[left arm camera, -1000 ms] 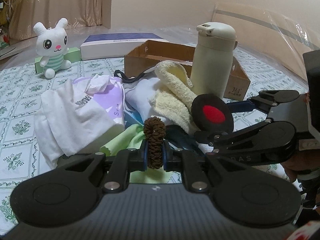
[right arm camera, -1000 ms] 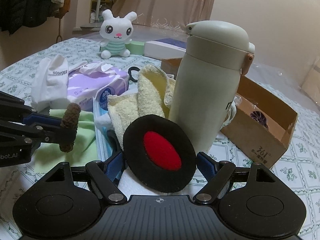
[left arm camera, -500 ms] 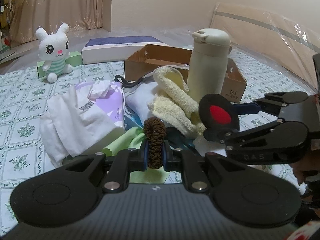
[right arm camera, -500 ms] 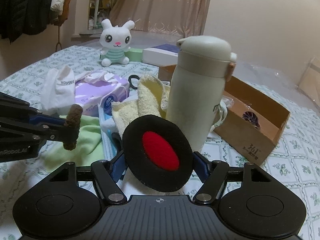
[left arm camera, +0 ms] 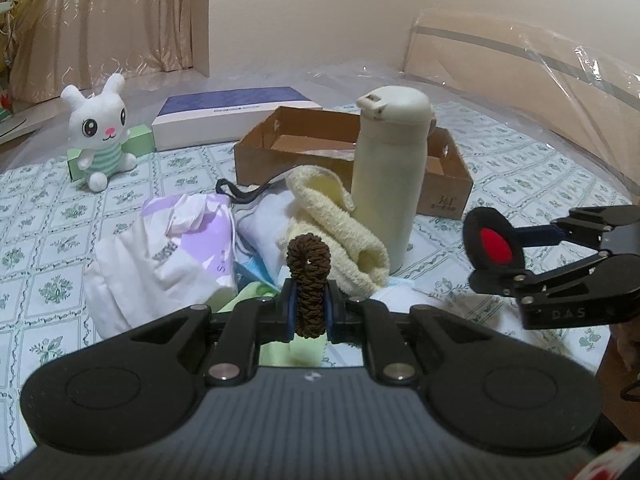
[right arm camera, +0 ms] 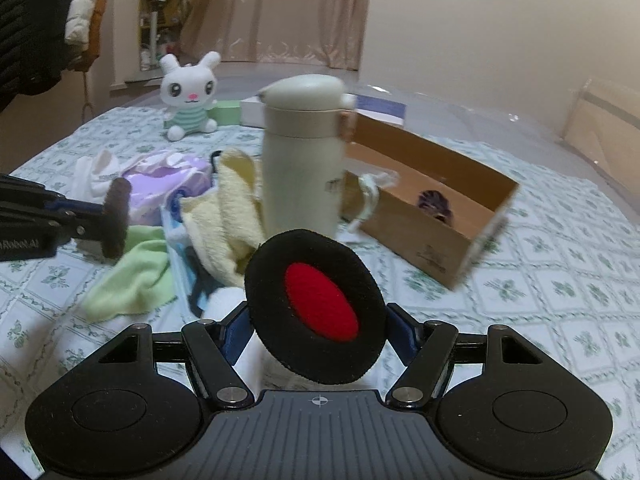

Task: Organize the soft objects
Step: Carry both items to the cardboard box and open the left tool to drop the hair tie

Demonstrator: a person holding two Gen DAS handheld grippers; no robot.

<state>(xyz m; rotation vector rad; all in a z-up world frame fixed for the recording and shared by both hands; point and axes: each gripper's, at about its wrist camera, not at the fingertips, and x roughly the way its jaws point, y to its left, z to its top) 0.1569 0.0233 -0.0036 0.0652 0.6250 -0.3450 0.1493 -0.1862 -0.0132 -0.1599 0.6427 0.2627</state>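
My left gripper (left arm camera: 309,312) is shut on a brown hair scrunchie (left arm camera: 309,276), held above the pile; the scrunchie also shows in the right wrist view (right arm camera: 117,218). My right gripper (right arm camera: 318,330) is shut on a black round pad with a red centre (right arm camera: 318,314), also seen at the right of the left wrist view (left arm camera: 493,245). Below lie a cream towel (left arm camera: 340,224), a purple tissue pack (left arm camera: 200,236), a white cloth (left arm camera: 128,276) and a green cloth (right arm camera: 132,276). An open cardboard box (right arm camera: 432,208) sits behind.
A cream flask (left arm camera: 388,176) stands upright between pile and box. A white plush rabbit (left arm camera: 100,128) sits far left by a green box (left arm camera: 140,140). A flat blue-and-white box (left arm camera: 236,116) lies at the back. A dark item (right arm camera: 434,204) lies inside the cardboard box.
Both grippers have risen and drawn back from the pile, each still holding its object. The right gripper has moved to the right, away from the flask.
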